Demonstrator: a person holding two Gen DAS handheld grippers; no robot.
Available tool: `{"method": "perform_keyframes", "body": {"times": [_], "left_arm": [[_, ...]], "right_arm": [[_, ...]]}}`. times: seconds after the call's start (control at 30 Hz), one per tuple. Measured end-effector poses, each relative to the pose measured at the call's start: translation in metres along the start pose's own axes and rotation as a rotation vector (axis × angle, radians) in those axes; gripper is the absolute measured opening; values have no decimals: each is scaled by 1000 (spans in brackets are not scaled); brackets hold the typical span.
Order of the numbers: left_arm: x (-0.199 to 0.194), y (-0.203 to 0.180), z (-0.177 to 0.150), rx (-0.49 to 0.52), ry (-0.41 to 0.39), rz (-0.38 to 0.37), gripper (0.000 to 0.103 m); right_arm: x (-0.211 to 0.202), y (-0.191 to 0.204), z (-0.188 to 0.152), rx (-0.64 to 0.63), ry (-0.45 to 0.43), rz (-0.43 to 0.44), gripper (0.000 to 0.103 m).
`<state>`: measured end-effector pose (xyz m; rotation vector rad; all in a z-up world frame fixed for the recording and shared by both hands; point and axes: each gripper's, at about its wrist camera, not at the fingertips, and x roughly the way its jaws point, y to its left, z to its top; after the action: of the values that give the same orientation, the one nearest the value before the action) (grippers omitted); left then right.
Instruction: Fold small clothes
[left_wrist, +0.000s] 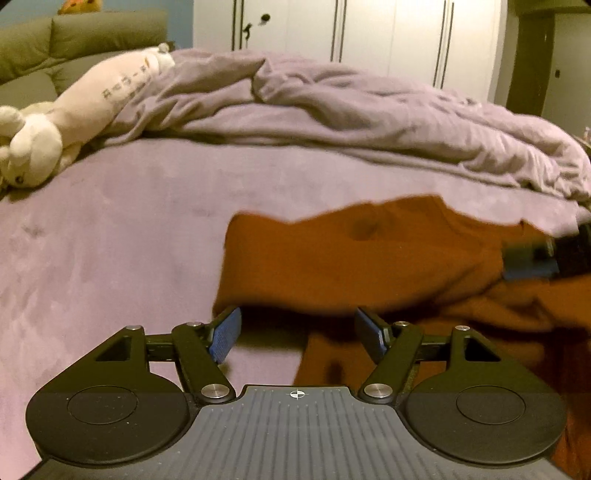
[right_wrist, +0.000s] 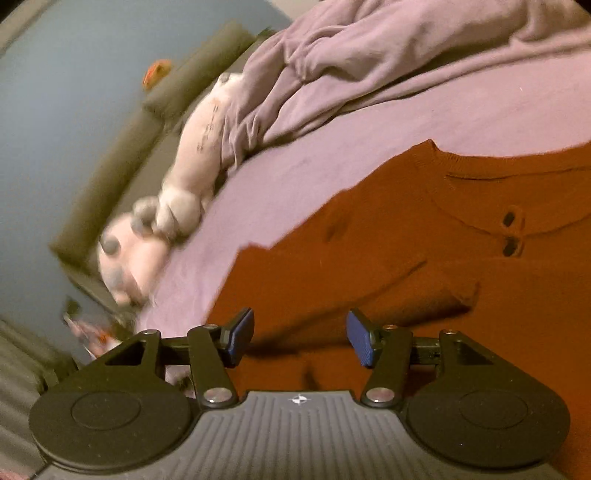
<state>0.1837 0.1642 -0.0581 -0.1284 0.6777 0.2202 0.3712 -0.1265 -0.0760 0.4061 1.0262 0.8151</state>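
Both views are dim and warm-tinted, with a yellowish indoor cast and soft grain. Fisheye distortion bows the bed (left_wrist: 110, 229) into a dome and darkens the frame corners. In the left wrist view the rust-orange garment (left_wrist: 351, 266) is smeared by motion blur, casting a dark shadow beneath its lower edge. The right wrist view is tilted; its plush toy (right_wrist: 159, 221) at left is heavily blurred, while the garment's (right_wrist: 406, 240) neckline stays fairly sharp.
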Motion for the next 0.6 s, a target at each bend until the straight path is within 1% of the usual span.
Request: {"method": "perform_keyframes", "body": {"times": [0.07,0.13,0.17,0.2,0.27,0.3,0.33,0.37,0.4,0.43,0.47,0.57,0.6], "left_arm": [[5,-5,14,7,-30,-13,75],[15,-13,29,9,-39,-22,76],[21,-18,36,9,-43,-43,76],[29,-22,41,10,-38,-72,78],[47,-33,48,8,5,-79,78],[56,-39,50,27,33,-106,78],[65,-45,48,49,69,-138,77],[73,-51,46,60,111,-145,76],[78,-56,41,64,140,-143,72],[78,-60,37,69,150,-163,72],[75,-64,31,72,152,-201,72],[61,-75,15,97,140,-284,75],[57,-79,10,109,135,-290,78]], "right_arm": [[-9,0,-5,22,-21,-50,55],[-27,3,-17,35,-74,-104,56],[-34,4,-22,36,-103,-141,58],[-41,4,-27,40,-128,-166,60],[-52,4,-38,52,-167,-202,60],[-55,2,-43,63,-180,-208,60],[-60,-2,-48,83,-188,-201,60],[-64,-4,-53,102,-195,-198,60],[-68,-6,-57,119,-201,-203,60],[-72,-8,-61,122,-203,-203,60],[-74,-9,-63,123,-208,-201,60],[-78,-12,-68,140,-215,-196,60],[-78,-12,-68,148,-218,-189,61]]}}
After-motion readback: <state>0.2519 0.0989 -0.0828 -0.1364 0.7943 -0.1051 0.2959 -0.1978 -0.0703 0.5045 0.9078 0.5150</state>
